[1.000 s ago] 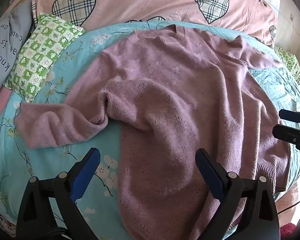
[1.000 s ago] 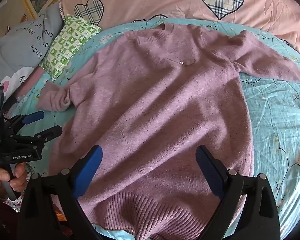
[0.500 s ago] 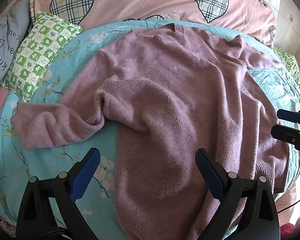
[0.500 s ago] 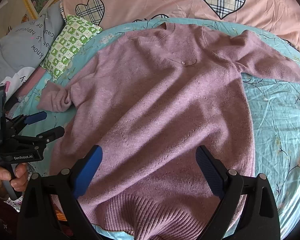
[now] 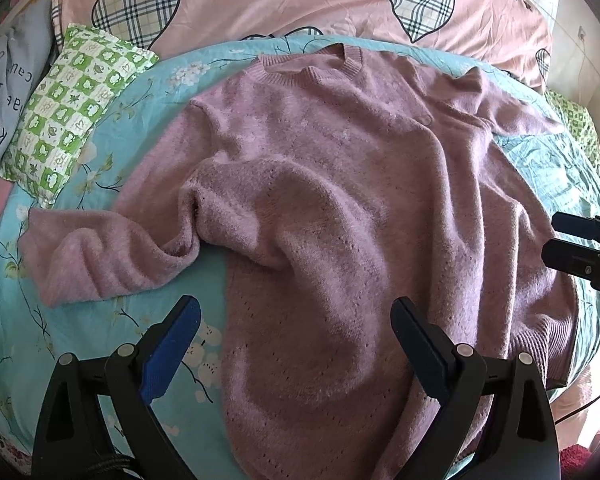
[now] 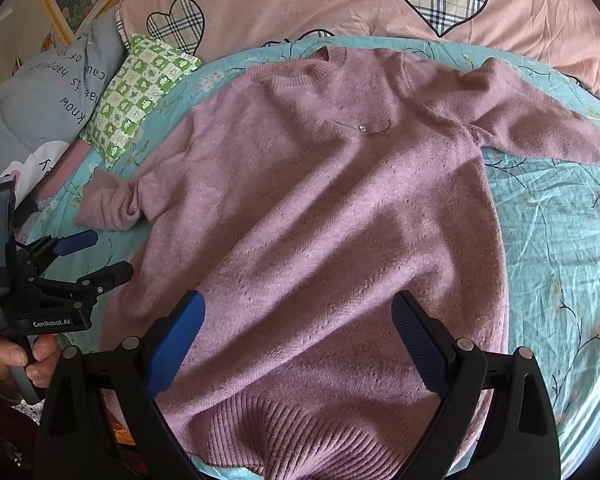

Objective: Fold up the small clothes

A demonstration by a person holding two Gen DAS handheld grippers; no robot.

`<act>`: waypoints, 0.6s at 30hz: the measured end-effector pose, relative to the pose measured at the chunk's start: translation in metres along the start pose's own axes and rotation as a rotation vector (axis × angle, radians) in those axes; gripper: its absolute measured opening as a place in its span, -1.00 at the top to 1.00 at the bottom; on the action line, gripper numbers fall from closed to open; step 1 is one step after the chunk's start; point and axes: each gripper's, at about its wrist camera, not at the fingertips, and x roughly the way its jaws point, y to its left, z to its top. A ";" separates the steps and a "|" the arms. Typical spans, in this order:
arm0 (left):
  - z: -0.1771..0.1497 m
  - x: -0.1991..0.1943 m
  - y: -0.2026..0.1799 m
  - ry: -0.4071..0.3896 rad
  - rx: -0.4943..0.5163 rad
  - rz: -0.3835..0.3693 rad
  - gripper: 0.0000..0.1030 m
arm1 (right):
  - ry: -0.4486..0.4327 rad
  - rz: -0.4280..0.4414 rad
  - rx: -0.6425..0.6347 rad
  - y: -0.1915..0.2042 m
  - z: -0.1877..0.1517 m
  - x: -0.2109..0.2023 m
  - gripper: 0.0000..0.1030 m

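Left wrist view: both claws gape empty, left claw [image 5: 296,344] straddling sweater [image 5: 340,200] side edge.

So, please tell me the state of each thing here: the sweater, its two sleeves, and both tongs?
Sweater: spread on the bed, not folded.
Left-side sleeve: bunched, lying crooked.
Right-side sleeve: stretched out sideways.
Left tongs: open, holding nothing.
Right tongs: open, holding nothing.
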 end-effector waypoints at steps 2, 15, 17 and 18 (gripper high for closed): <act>0.000 0.000 0.000 -0.005 -0.003 -0.003 -0.87 | 0.001 0.003 0.002 -0.002 0.002 0.001 -0.83; 0.011 0.009 0.005 0.007 -0.006 0.025 -0.87 | -0.002 0.034 -0.001 -0.011 0.019 0.007 -0.83; 0.015 0.009 0.009 0.002 -0.013 0.026 -0.87 | -0.006 0.036 -0.005 -0.013 0.025 0.008 -0.83; 0.018 0.010 0.011 0.001 -0.019 0.029 -0.87 | -0.009 0.036 -0.008 -0.014 0.029 0.009 -0.83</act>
